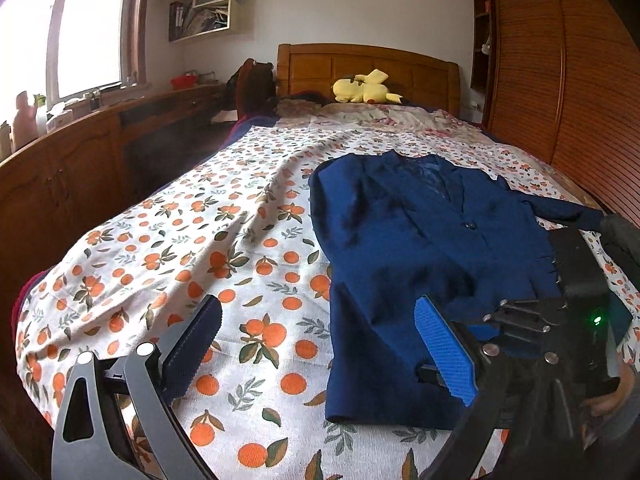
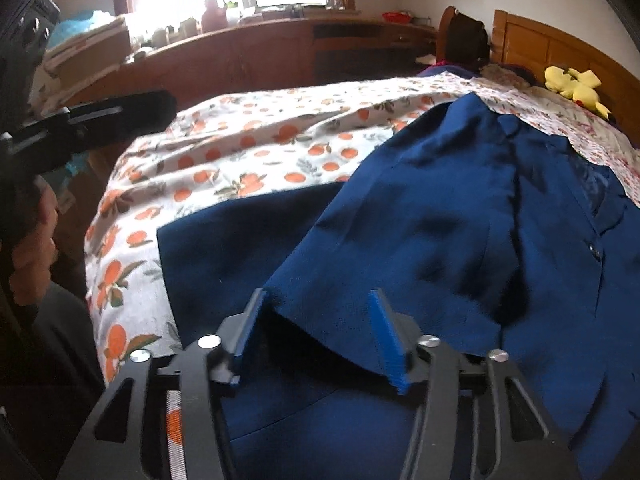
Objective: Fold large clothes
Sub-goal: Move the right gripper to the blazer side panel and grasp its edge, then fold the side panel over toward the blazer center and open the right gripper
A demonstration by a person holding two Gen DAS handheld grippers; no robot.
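A navy blue blazer (image 1: 404, 248) lies front-up on the orange-print bedsheet (image 1: 200, 240), collar toward the headboard. My left gripper (image 1: 320, 344) is open and empty, hovering over the sheet at the blazer's lower left hem. My right gripper (image 2: 320, 332) is open, its blue pads either side of a raised sleeve end of the blazer (image 2: 400, 240); the cloth lies between the jaws, which are not closed on it. The right gripper also shows in the left wrist view (image 1: 576, 304), at the blazer's right side.
A yellow plush toy (image 1: 364, 88) lies by the wooden headboard (image 1: 360, 64). A wooden cabinet with clutter (image 1: 80, 152) runs along the bed's left side. A wooden wardrobe (image 1: 560, 80) stands on the right. The bed's near edge drops off at the front.
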